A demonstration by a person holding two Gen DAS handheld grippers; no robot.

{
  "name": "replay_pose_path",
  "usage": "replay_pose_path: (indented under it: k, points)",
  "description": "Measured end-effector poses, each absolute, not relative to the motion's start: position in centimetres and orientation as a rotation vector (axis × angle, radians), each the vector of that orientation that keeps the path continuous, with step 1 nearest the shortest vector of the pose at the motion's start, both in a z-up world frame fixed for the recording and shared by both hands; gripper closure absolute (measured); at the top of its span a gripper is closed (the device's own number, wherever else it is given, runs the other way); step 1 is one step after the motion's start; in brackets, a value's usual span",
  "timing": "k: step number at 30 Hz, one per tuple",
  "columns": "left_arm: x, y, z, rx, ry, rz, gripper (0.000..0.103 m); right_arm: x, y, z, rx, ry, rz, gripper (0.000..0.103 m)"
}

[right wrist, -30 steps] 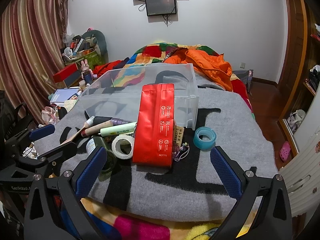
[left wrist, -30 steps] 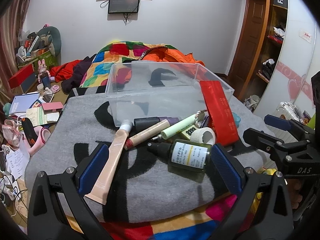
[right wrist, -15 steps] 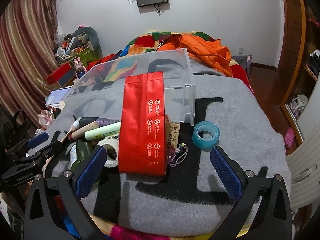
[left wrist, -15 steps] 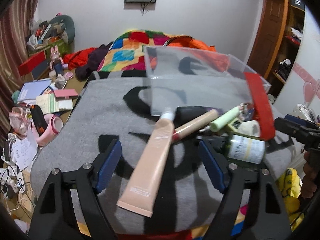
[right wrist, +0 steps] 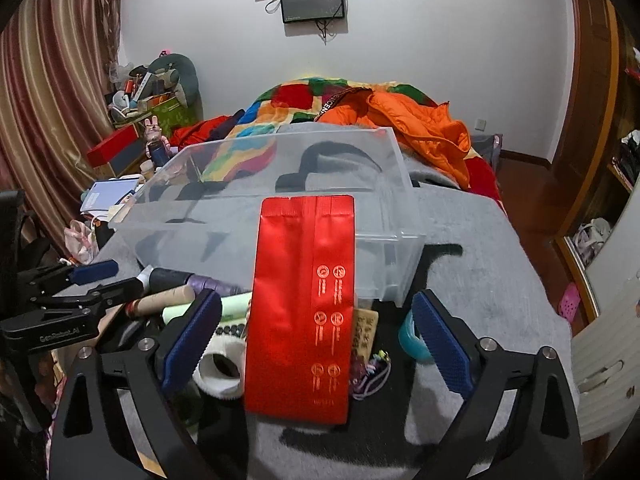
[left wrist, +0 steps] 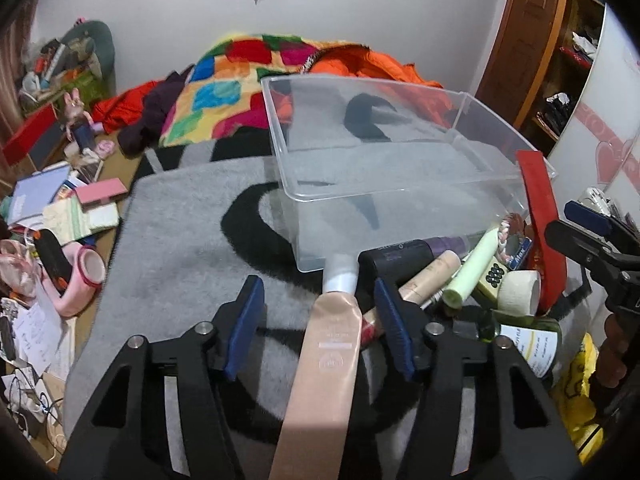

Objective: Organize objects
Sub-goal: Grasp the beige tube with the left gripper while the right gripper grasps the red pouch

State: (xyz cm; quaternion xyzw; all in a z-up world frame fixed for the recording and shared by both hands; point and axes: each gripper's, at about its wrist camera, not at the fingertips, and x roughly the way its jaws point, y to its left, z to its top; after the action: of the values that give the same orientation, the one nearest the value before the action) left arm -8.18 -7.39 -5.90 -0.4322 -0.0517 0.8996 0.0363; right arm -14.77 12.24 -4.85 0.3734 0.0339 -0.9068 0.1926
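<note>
A: Count?
B: One clear plastic bin [left wrist: 400, 168], rectangular, hard-walled, sitting on a fuzzy grey-and-black blanket [left wrist: 180, 248]. One glossy red pouch [right wrist: 302, 308], flat and long, leaning on the bin's near wall. One peach tube [left wrist: 324, 368], soft, flat-ended, white cap [left wrist: 340, 276] toward the bin. Two tape rolls: one white [right wrist: 220, 368], one teal [right wrist: 412, 336].

A: Other tubes?
B: One dark cylinder [left wrist: 400, 256], one tan stick [left wrist: 428, 276], one pale green tube [left wrist: 472, 268], all piled at 3 o'clock of the peach tube. One green glass bottle with a white label [left wrist: 528, 344] further right.

A: Left gripper [left wrist: 320, 316]?
B: Fingers spread wide, blue ribbed pads either side of the peach tube. Right pad looks just beside it; contact, cannot tell.

A: Right gripper [right wrist: 316, 340]?
B: Fingers released too, straddling the red pouch, pads apart from it. White roll at its 9 o'clock, teal at 3.
</note>
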Motion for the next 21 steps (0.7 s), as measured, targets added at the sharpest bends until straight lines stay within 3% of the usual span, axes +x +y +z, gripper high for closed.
replay_pose_path:
  k: [4,15,19,21]
  points:
    - [-8.5,-7.2,-6.5,-1.350,-0.144,2.753,0.050,-15.3,12.1,-5.4,1.089,0.094,-2.527,0.016]
    - [-8.9,-6.9,-7.7,-1.381,-0.087,2.749,0.051,-13.8,13.2,-6.9,1.126,0.091,-2.500,0.016]
    - [-9.0,-6.6,-7.6,-1.363,-0.077,2.741,0.067,-13.1,13.5,-6.9,1.119,0.090,-2.482,0.016]
    - [-9.0,-6.4,-7.6,-1.357,-0.060,2.746,0.070,-12.8,13.5,-7.0,1.111,0.112,-2.491,0.016]
